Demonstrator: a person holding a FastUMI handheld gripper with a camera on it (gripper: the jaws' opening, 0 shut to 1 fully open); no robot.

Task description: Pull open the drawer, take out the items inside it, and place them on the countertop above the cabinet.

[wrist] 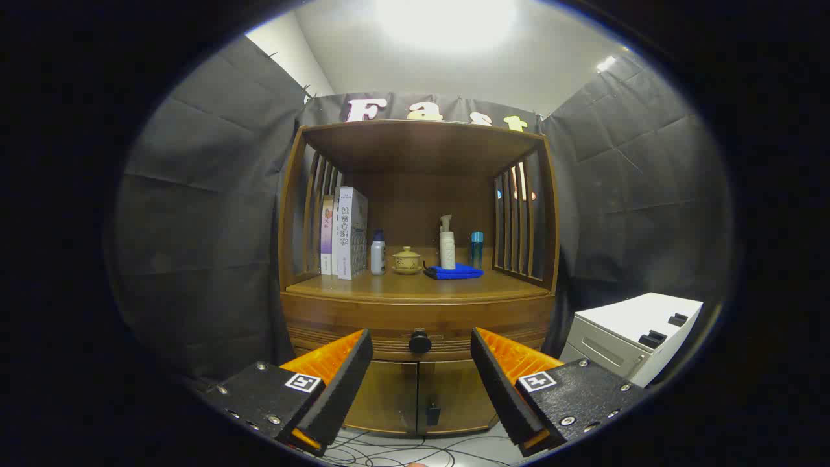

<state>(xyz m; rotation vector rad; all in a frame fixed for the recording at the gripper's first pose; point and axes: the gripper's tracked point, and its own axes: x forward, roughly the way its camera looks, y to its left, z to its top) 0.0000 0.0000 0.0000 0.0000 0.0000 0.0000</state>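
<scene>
Nothing done yet. Drawer (418,332) shut tight, under the countertop (415,285) of the cabinet (418,389). Knob (419,341) just ahead, lined up between the fingers. Gripper (421,363) spread wide, holding nothing, not touching the knob. Things inside the drawer hidden, so cannot tell what or how many. Left to do: grab the knob, pull, lift things out, set them up top by the blue cloth (454,272) and bottles (447,245).

books (343,233): three | bottles (378,253): three | lidded cup (407,260): one | blue cloth (454,272): one | drawer knob (420,341): one | gripper (421,366) fingers, spread apart: two
</scene>
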